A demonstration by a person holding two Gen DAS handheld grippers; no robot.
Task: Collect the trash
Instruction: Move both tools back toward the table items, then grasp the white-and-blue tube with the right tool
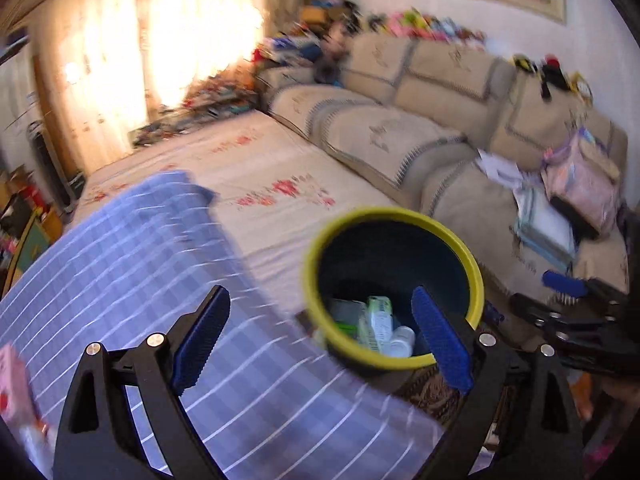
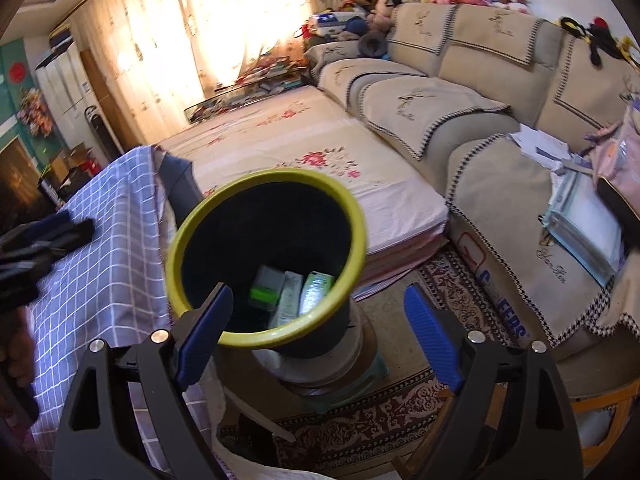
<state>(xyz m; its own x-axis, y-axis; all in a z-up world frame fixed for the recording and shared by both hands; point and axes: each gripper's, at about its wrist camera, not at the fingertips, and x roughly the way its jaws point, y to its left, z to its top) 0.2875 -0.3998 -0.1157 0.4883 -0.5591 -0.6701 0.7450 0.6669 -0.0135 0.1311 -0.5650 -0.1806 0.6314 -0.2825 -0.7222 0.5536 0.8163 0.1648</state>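
Left wrist view: left gripper (image 1: pixel 320 340) is seen with jaws spread wide, nothing between the pads. The yellow-rimmed bin (image 1: pixel 476 268) lies ahead and to the right of the claw; the right finger (image 1: pixel 440 340) overlaps the bin's near rim in the picture, contact cannot be told. Trash already in the bin: a green-and-white carton (image 1: pixel 380 316) and a white bottle (image 1: pixel 402 340), lying at the bottom. The gripper is pitched downward over the blue checked cloth (image 1: pixel 120 260). A pink packet (image 1: pixel 12 384) is glimpsed at the far left edge, blurred; it is judged the likeliest next pick, lying to the left of this claw. The frame is motion-smeared.

Right wrist view: right gripper (image 2: pixel 316 336) is also held apart, empty. The bin's mouth (image 2: pixel 264 178) sits just ahead, between and slightly left of the fingers, opening upward, axis upright. Cartons (image 2: pixel 316 292) are seen inside. The left gripper (image 2: pixel 44 240) is seen at the left over the cloth (image 2: pixel 100 280), so it is judged nearer to anything left on the table.
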